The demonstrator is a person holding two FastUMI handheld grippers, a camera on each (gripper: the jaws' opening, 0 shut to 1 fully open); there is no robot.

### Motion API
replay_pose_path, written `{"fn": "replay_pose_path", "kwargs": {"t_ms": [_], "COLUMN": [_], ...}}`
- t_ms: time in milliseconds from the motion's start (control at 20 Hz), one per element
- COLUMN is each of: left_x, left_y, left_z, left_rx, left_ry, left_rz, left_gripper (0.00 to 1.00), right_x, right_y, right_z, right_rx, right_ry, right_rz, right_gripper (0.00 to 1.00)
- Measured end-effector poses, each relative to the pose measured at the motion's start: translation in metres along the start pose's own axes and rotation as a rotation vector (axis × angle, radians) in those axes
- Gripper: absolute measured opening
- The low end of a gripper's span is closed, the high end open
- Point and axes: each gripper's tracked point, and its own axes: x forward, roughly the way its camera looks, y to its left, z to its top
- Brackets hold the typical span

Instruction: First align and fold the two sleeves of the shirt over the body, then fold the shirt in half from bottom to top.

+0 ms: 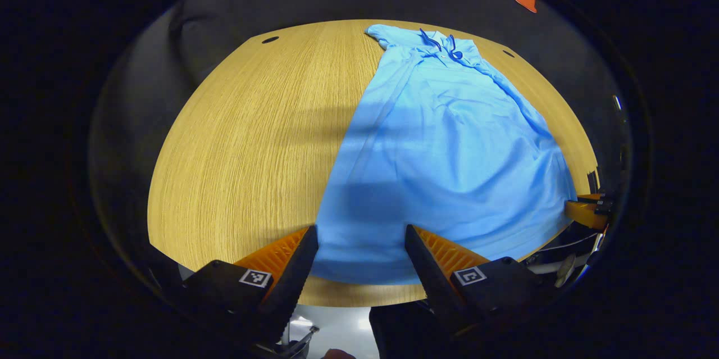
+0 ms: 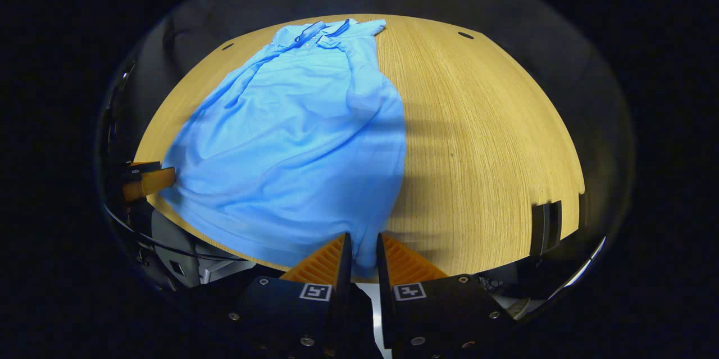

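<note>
A light blue polo shirt (image 1: pixel 444 151) lies flat on the wooden table (image 1: pixel 253 140), collar at the far end, both sleeves folded in over the body. My left gripper (image 1: pixel 361 230) is open, its fingers straddling the near hem at one corner. In the right gripper view the shirt (image 2: pixel 292 140) runs away from me, and my right gripper (image 2: pixel 364 236) is shut on the hem at the other bottom corner, cloth showing between its fingers. The right gripper (image 1: pixel 587 210) also appears at the hem's far right, and the left gripper (image 2: pixel 149 179) at the hem's left end.
Bare wood (image 2: pixel 488 140) spreads on the outer side of the shirt. Small dark holes (image 1: pixel 270 40) (image 2: pixel 465 35) sit near the table's back corners. A dark object (image 2: pixel 545 221) stands at the table's near right edge. Black cloth walls close the back.
</note>
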Motion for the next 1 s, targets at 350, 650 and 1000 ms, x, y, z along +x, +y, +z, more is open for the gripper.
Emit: {"fn": "replay_pose_path", "kwargs": {"t_ms": [350,650,1000], "left_x": [0.002,0.0,-0.028], "left_y": [-0.001,-0.048,-0.069], "left_z": [-0.004,-0.003,0.046], "left_rx": [-0.016,0.023,0.02], "left_ry": [0.0,0.0,-0.108], "left_rz": [-0.018,-0.06,-0.136], "left_gripper": [0.99,0.1,0.06], "right_x": [0.001,0.001,-0.017], "right_y": [-0.003,0.001,0.005], "right_z": [0.002,0.002,0.046], "right_rx": [0.059,0.147,0.171], "right_ry": [0.0,0.014,-0.067], "right_rz": [0.028,0.093,0.155], "right_gripper": [0.08,0.02,0.01]}}
